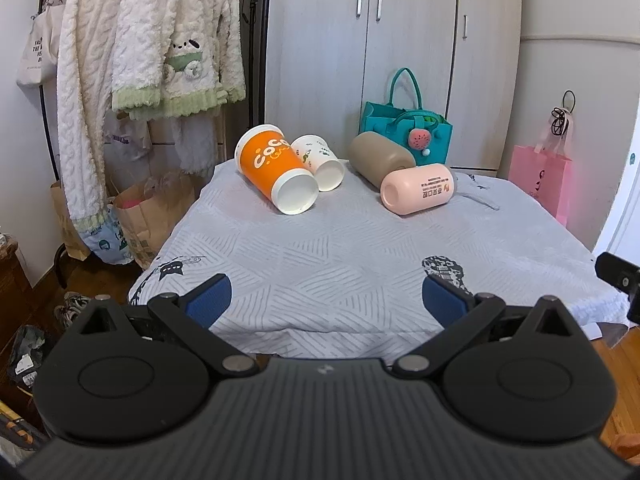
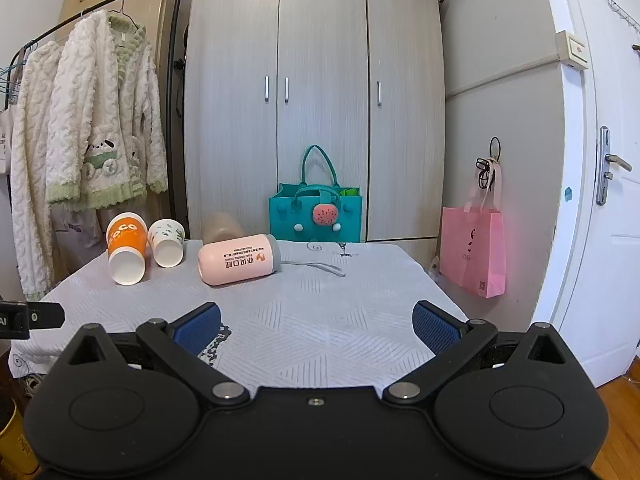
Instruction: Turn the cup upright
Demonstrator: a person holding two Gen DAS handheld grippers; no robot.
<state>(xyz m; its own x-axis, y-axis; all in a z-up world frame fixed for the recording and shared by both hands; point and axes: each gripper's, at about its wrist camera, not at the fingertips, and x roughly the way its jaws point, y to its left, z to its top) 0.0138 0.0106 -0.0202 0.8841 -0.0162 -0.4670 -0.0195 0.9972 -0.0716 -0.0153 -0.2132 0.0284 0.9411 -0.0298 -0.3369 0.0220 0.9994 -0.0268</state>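
Several cups lie on their sides at the far end of the cloth-covered table (image 1: 340, 256). An orange paper cup (image 1: 274, 172) and a small white paper cup (image 1: 320, 162) lie at the left, mouths toward me. A brown cup (image 1: 378, 158) and a pink cup (image 1: 418, 188) lie to the right. All show in the right wrist view: orange cup (image 2: 126, 246), white cup (image 2: 167, 242), brown cup (image 2: 222, 226), pink cup (image 2: 240, 264). My left gripper (image 1: 327, 302) is open and empty over the table's near edge. My right gripper (image 2: 316, 330) is open and empty, also at the near edge.
A teal felt bag (image 1: 404, 128) stands behind the cups against a grey wardrobe (image 2: 316, 100). A pink bag (image 2: 474, 250) hangs at the right wall. Fluffy white clothes (image 1: 132, 60) hang on a rack at the left, with paper bags (image 1: 140, 216) on the floor.
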